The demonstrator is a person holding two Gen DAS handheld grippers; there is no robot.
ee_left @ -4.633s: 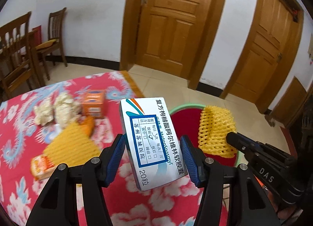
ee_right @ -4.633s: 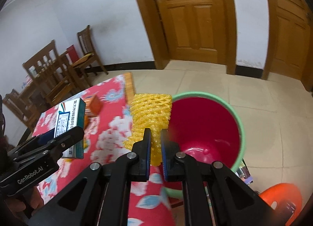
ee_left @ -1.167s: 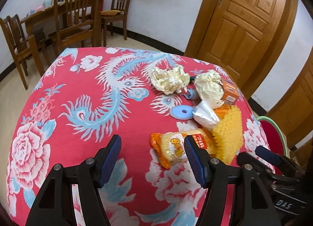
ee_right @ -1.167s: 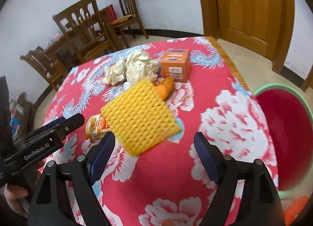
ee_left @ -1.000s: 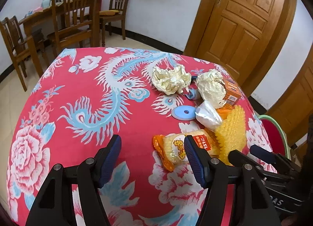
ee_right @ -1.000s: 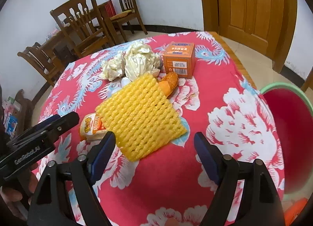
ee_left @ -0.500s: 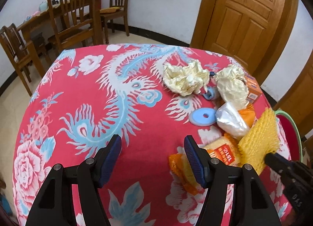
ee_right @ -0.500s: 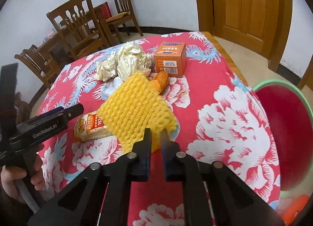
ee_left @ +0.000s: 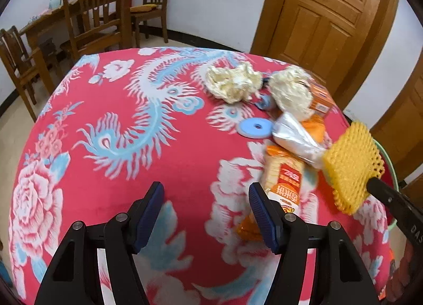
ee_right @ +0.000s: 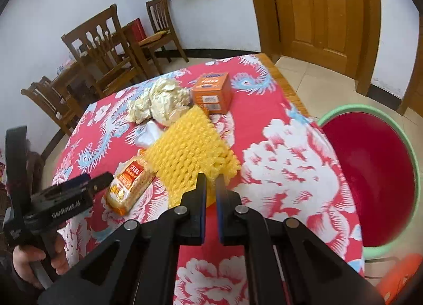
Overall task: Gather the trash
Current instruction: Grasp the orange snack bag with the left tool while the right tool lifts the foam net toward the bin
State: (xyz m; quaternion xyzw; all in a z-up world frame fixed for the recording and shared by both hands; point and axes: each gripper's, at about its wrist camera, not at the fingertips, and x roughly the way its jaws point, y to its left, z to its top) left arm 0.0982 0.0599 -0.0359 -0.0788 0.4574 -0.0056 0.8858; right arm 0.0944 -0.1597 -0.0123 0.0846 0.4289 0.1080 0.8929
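Observation:
My right gripper [ee_right: 210, 181] is shut on the near edge of a yellow foam fruit net [ee_right: 190, 146] and holds it lifted off the red flowered tablecloth [ee_right: 277, 151]; the net also shows at the right of the left wrist view [ee_left: 349, 170]. My left gripper [ee_left: 206, 199] is open and empty, low over the cloth, just left of an orange snack packet [ee_left: 284, 181]. Two crumpled paper balls [ee_left: 232, 83], a clear plastic bag [ee_left: 296, 138], a blue ring [ee_left: 255, 128] and an orange box [ee_right: 212, 91] lie beyond. A red bin with a green rim [ee_right: 370, 173] stands beside the table at right.
Wooden chairs [ee_left: 90, 14] and a table stand behind at left. Wooden doors [ee_left: 325, 6] are at the back right. An orange object [ee_right: 396, 276] sits on the floor near the bin.
My right gripper has closed on the yellow net and raised it off the cloth. My left gripper has shifted left of the snack packet and stays open.

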